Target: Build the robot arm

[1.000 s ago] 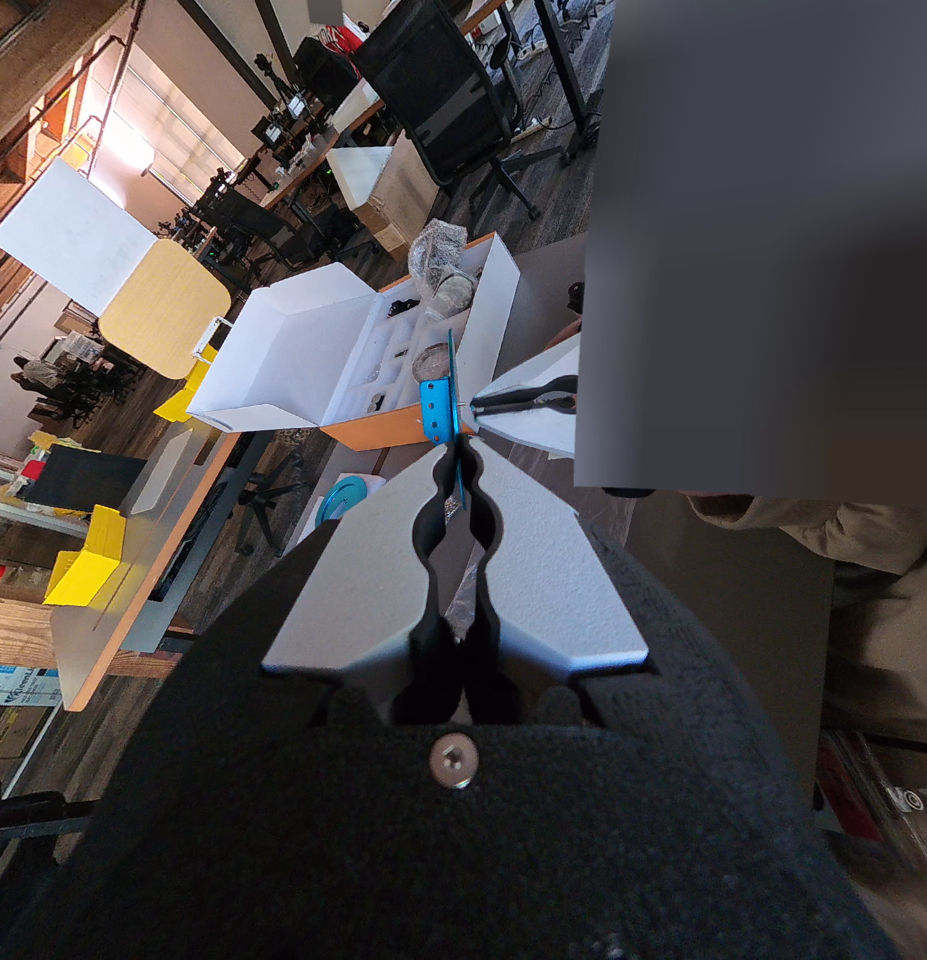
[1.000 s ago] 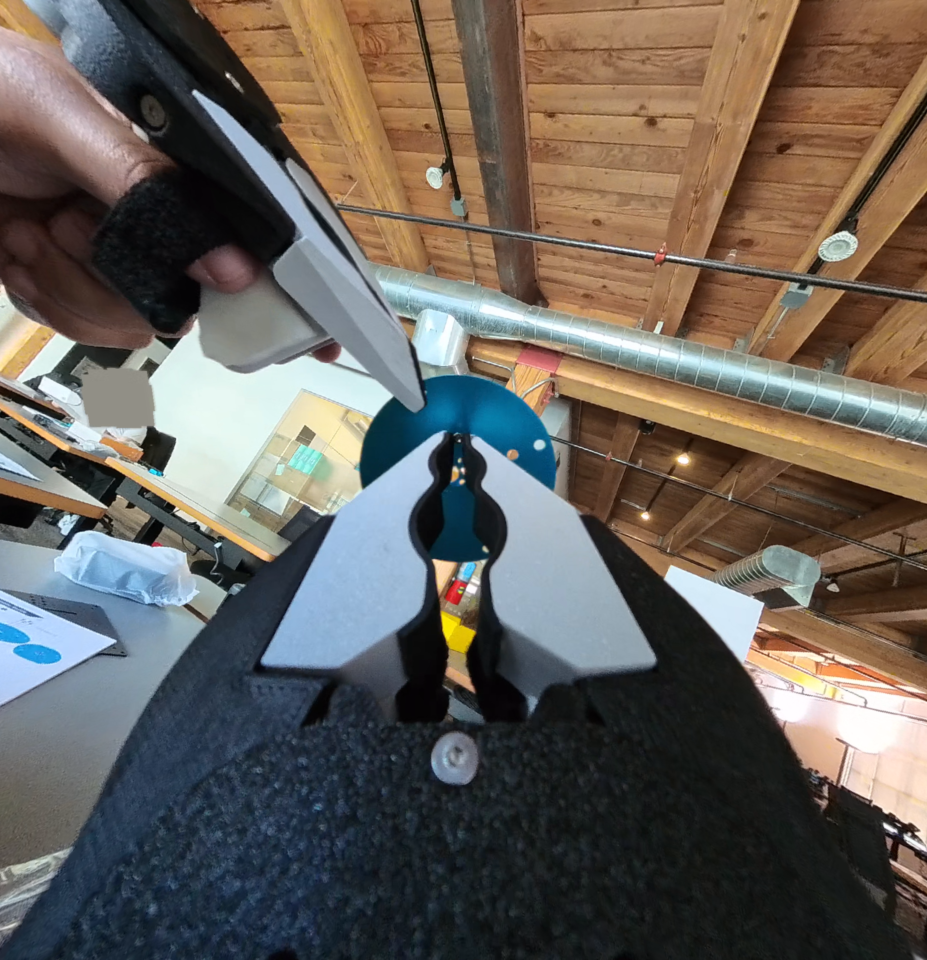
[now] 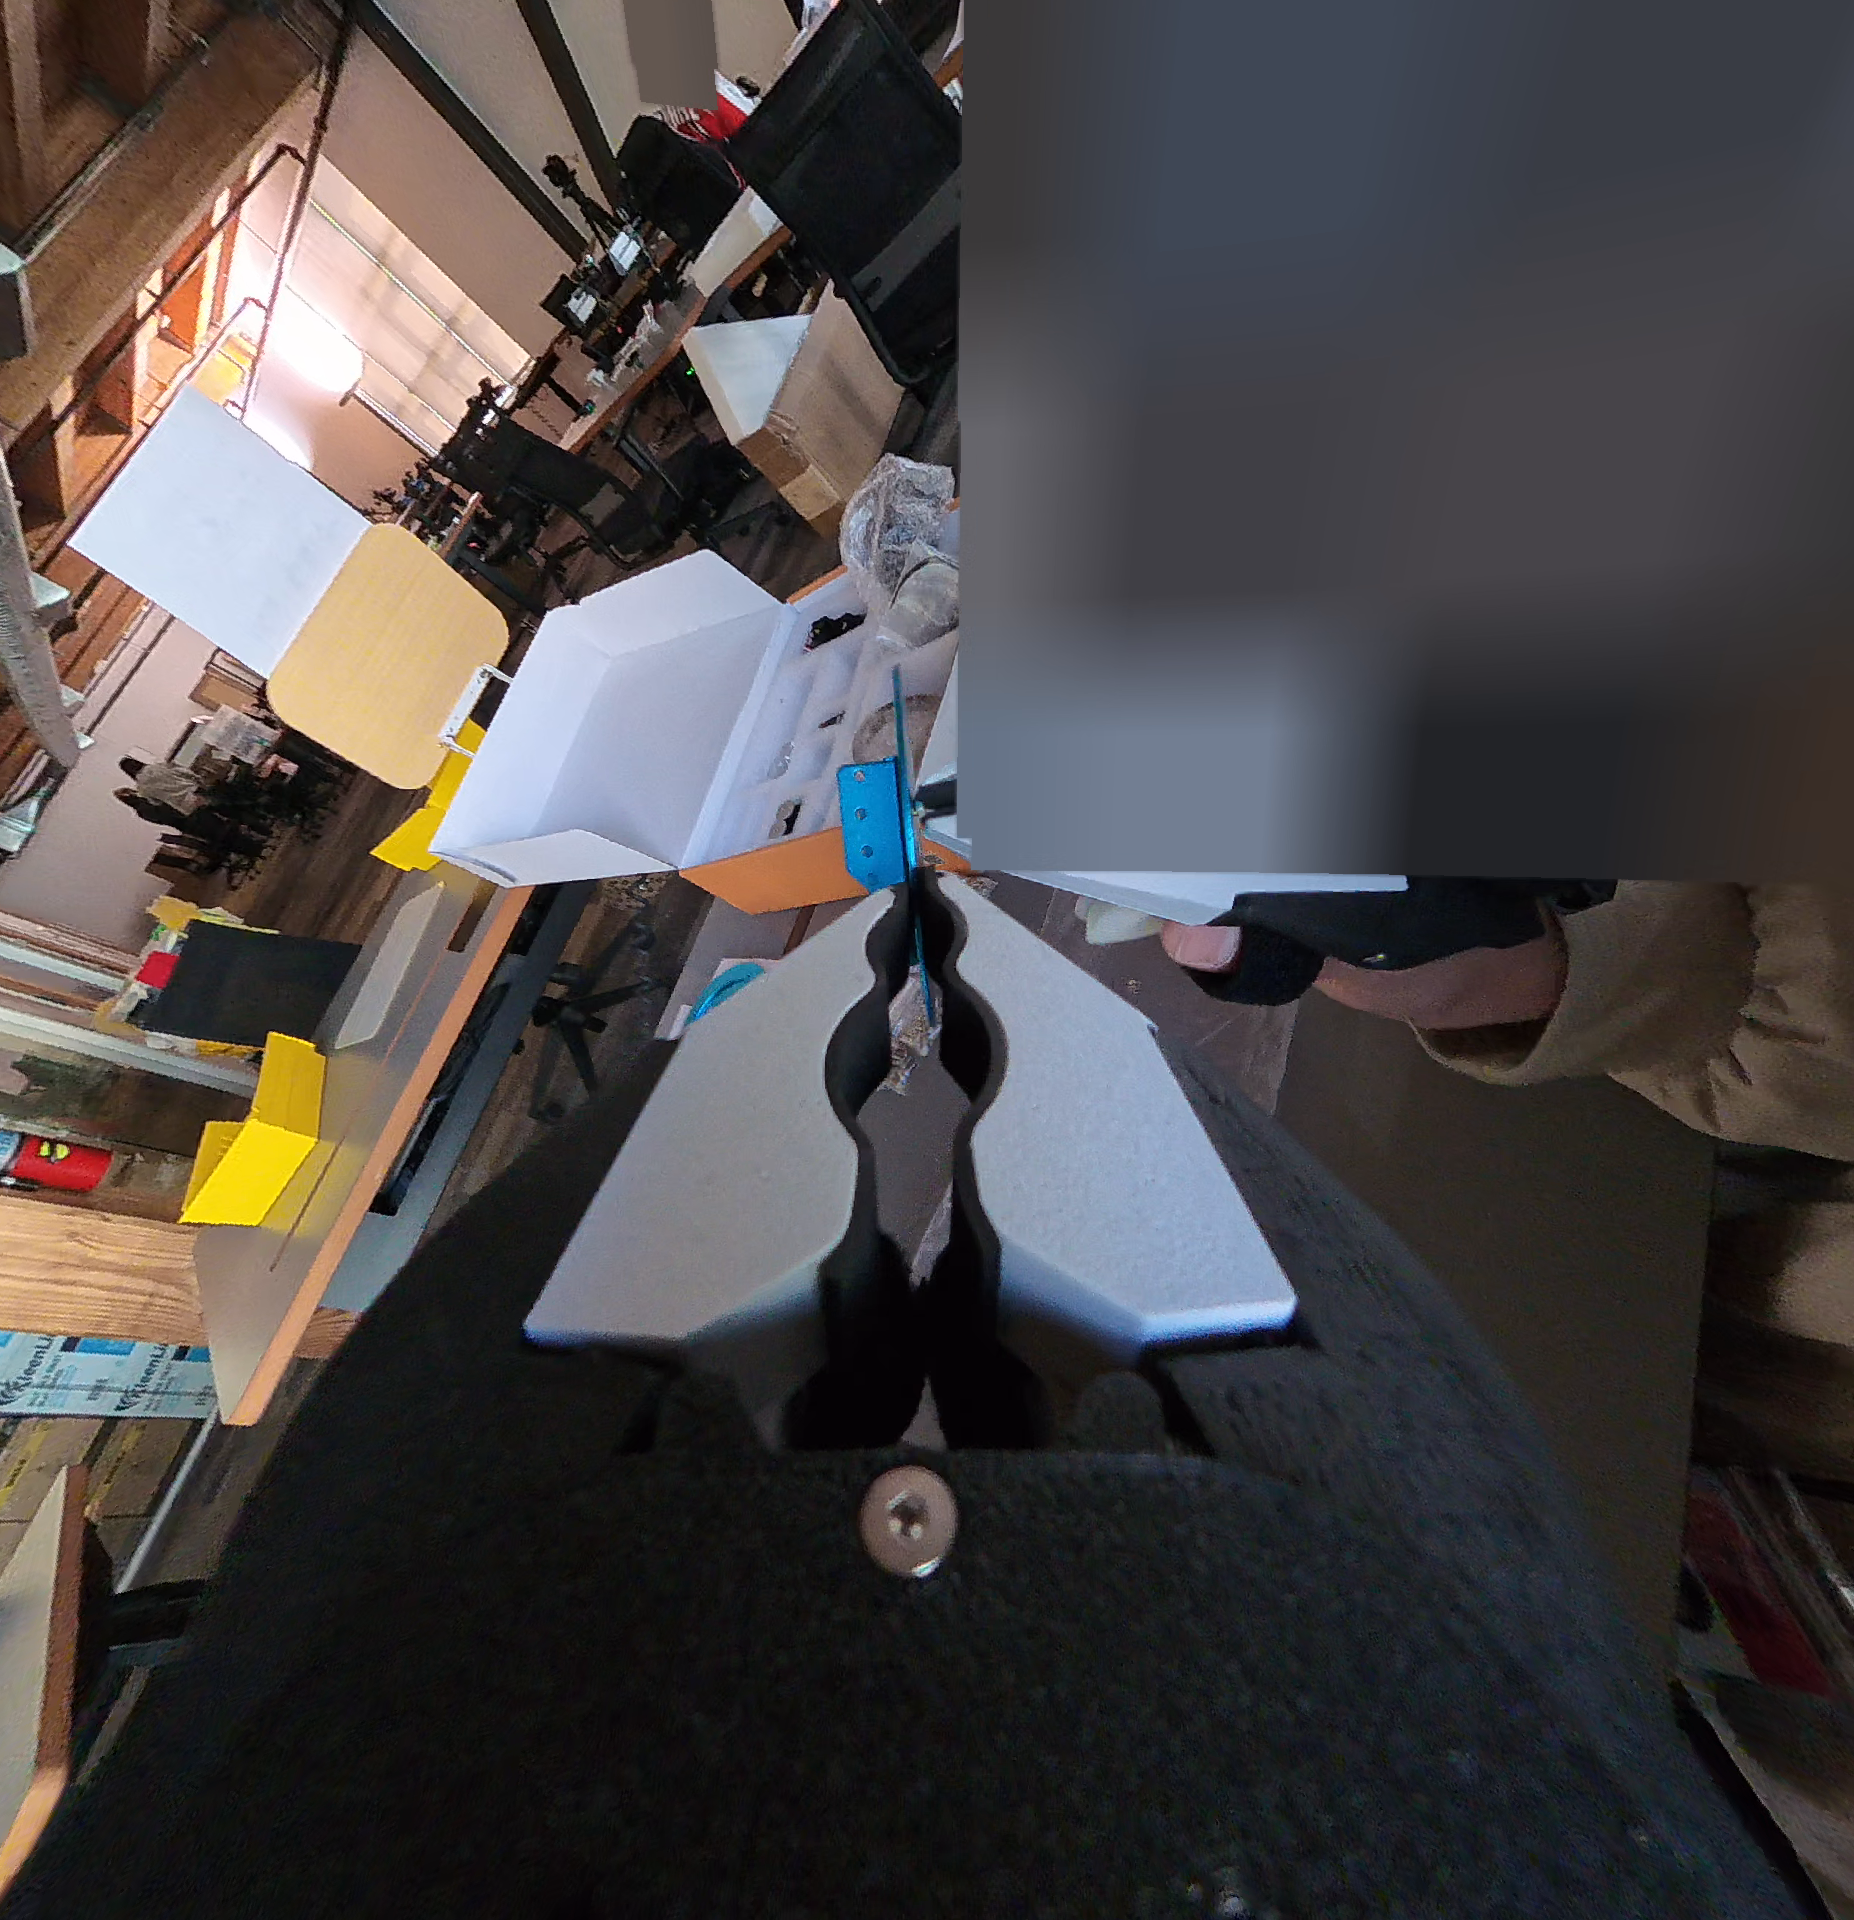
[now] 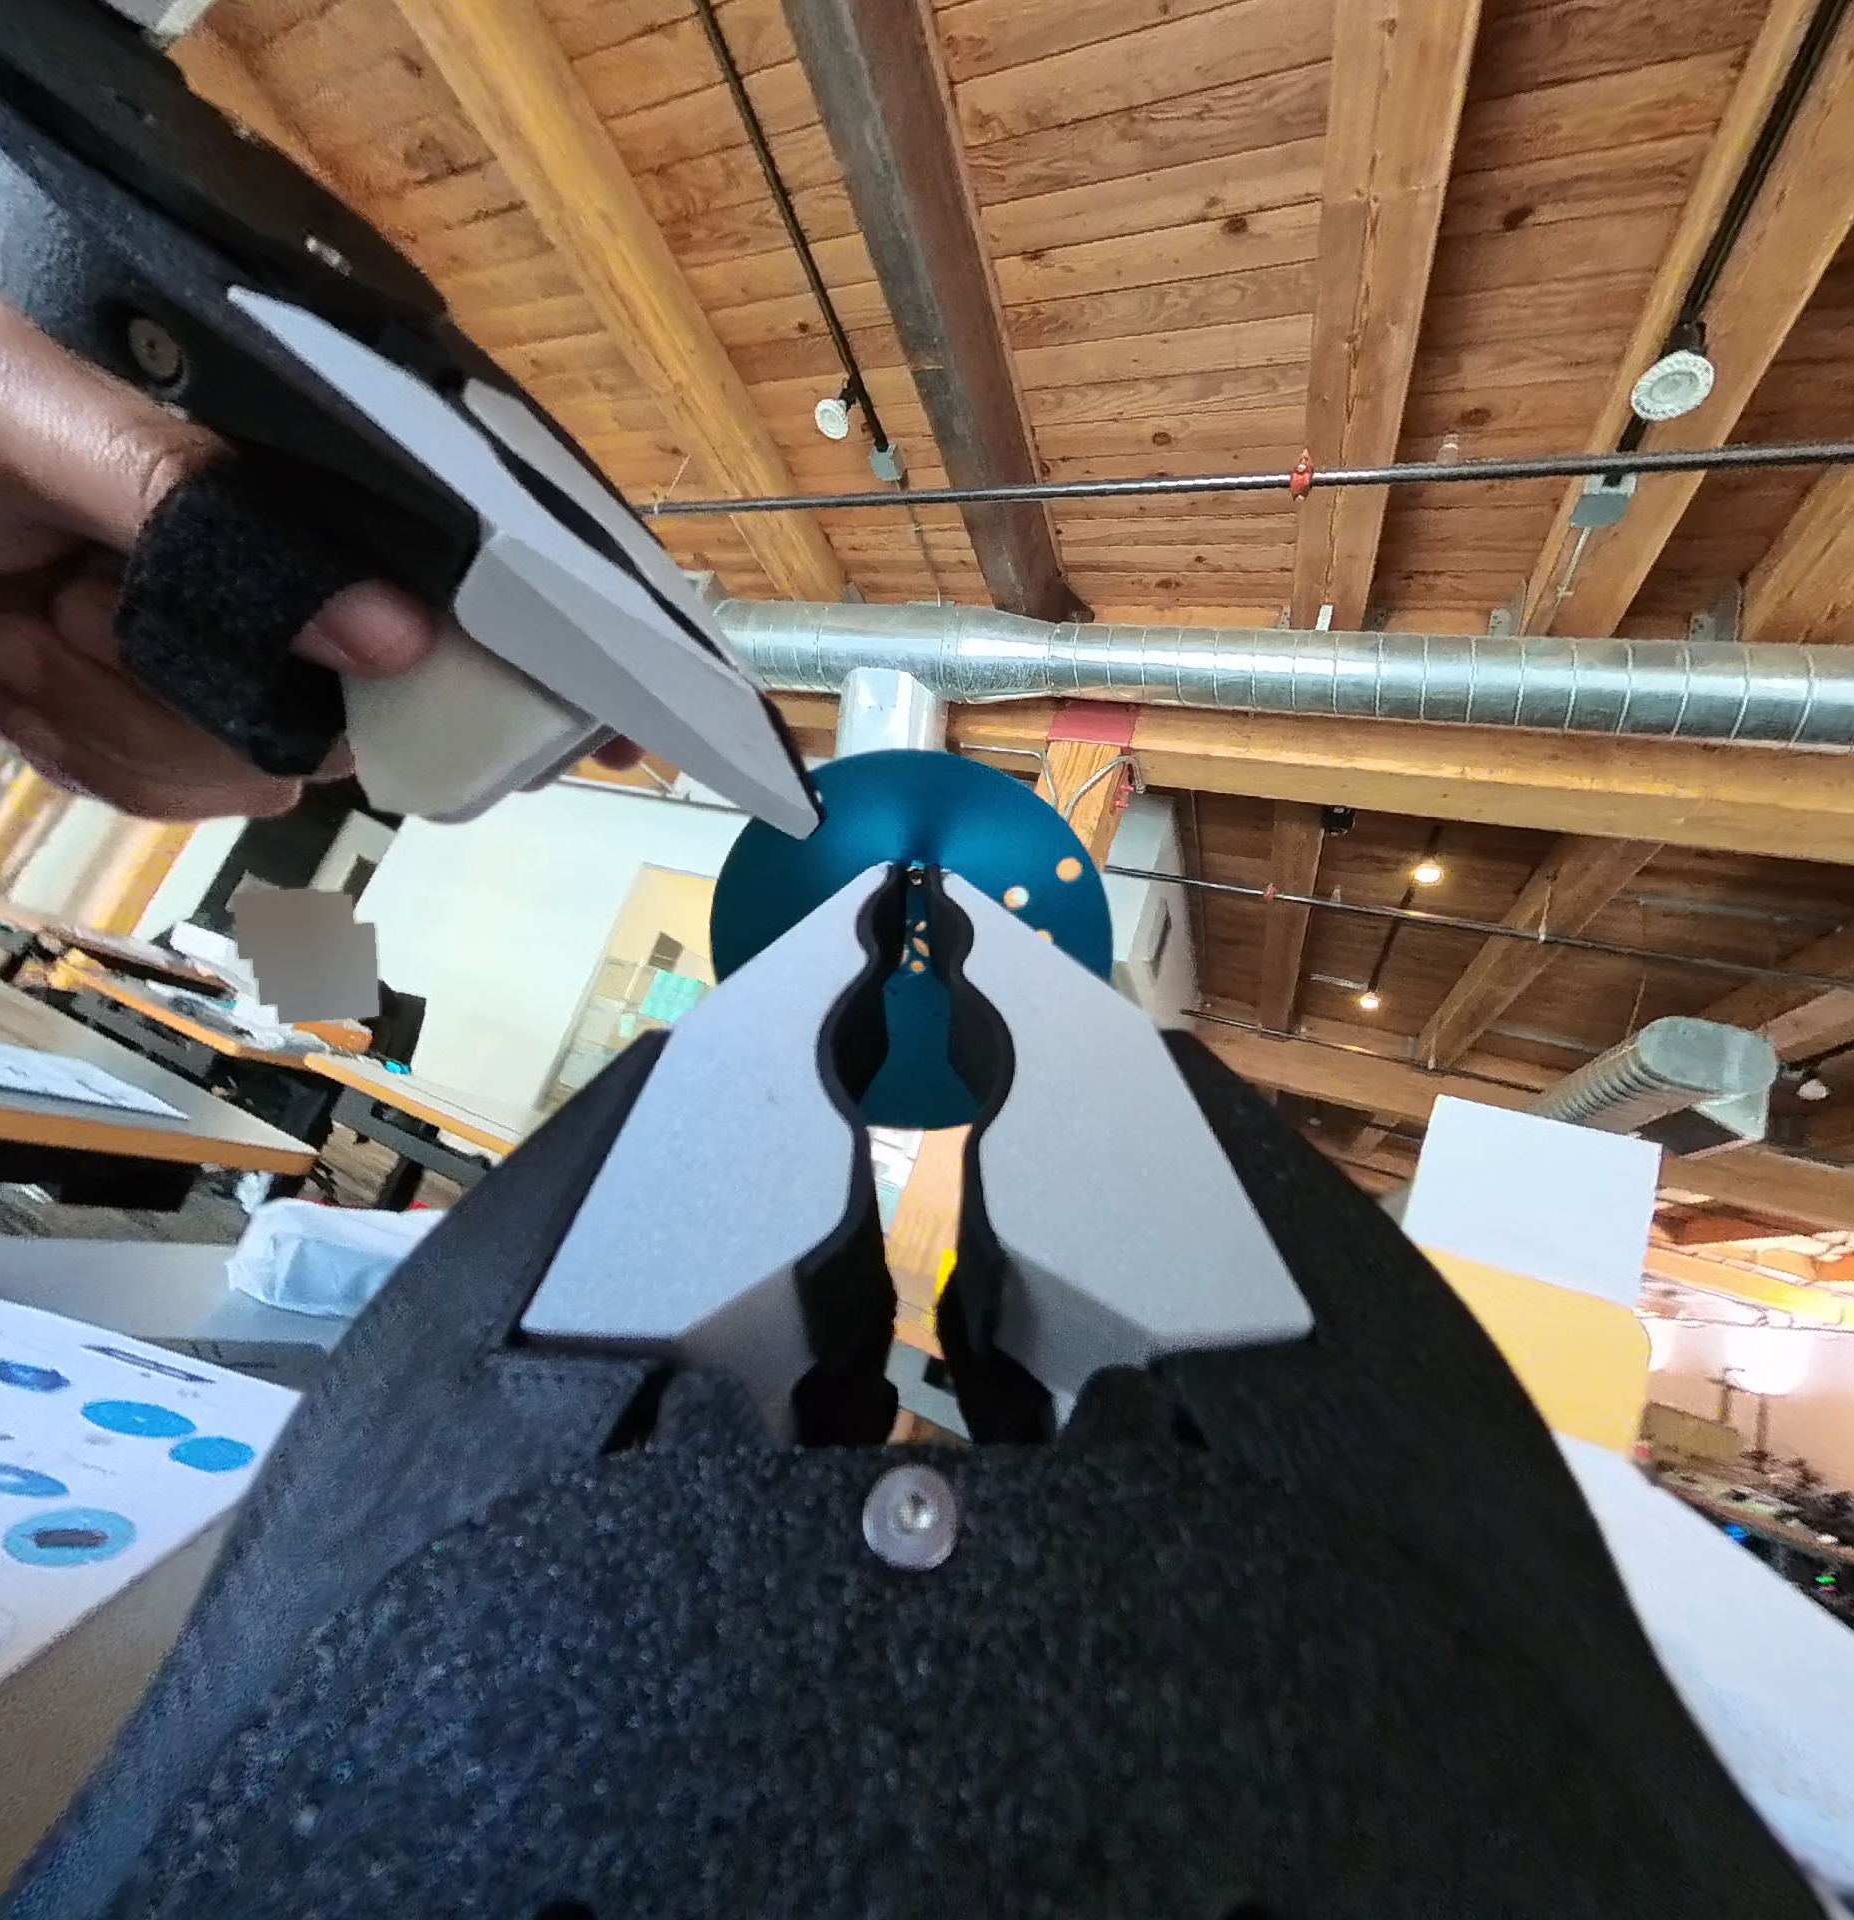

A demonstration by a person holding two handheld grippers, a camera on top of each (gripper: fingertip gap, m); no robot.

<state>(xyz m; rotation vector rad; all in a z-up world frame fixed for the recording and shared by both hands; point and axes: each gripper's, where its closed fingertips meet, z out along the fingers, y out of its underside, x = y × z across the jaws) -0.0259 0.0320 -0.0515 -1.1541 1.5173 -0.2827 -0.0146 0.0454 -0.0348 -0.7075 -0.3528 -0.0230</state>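
Blue round plate (image 4: 907, 914) stays pinched on its edge by the left gripper (image 3: 918, 894). The right gripper (image 4: 918, 878), tips closed on something tiny, has moved closer.

disc (image 4: 835, 883): teal blue, dotted with small holes
bracket (image 3: 867, 825): bright blue
box (image 3: 632, 727): white inside (orange outer wall)
gripper fingers (image 4: 715, 1122): pale grey
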